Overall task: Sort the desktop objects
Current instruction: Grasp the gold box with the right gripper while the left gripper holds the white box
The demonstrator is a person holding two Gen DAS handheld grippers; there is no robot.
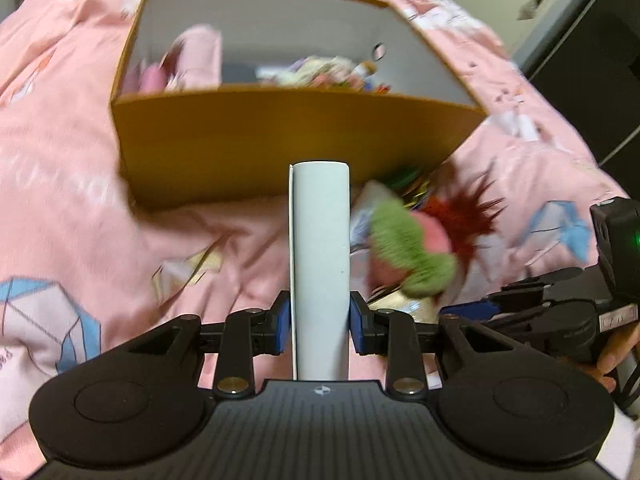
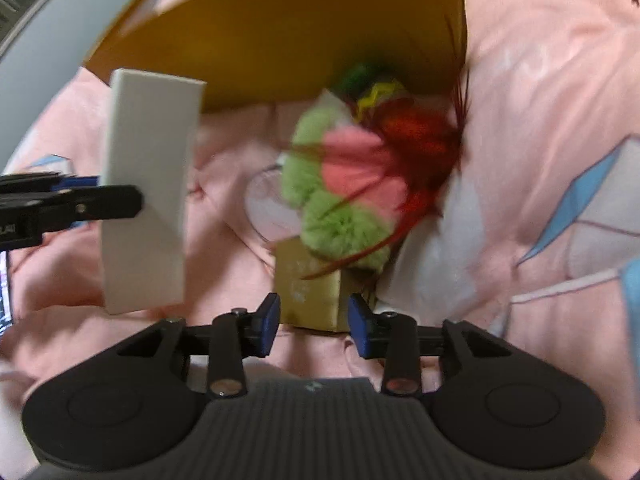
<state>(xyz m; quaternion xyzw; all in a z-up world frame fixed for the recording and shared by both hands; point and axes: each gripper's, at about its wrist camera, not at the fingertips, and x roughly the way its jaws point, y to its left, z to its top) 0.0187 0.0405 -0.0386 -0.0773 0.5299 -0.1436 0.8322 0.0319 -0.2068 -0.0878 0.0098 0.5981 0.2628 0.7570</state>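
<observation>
My left gripper (image 1: pixel 319 322) is shut on a slim white box (image 1: pixel 320 264), held upright in front of the open yellow cardboard box (image 1: pixel 280 140). The white box (image 2: pixel 148 200) and left gripper (image 2: pixel 100 200) also show in the right wrist view. My right gripper (image 2: pixel 313 322) is open, its fingers either side of a small gold box (image 2: pixel 310 292) on the pink bedcover; whether they touch it is unclear. A green-and-pink plush toy (image 2: pixel 340 184) with red feathers (image 2: pixel 424 140) lies just beyond the gold box, against the yellow box (image 2: pixel 280 40).
The yellow box holds several small items (image 1: pixel 320 72) and a pink one (image 1: pixel 192 60). The pink printed bedcover (image 1: pixel 80 160) lies all around. Dark furniture (image 1: pixel 592 60) stands at the far right. The right gripper (image 1: pixel 560 304) shows at the right edge.
</observation>
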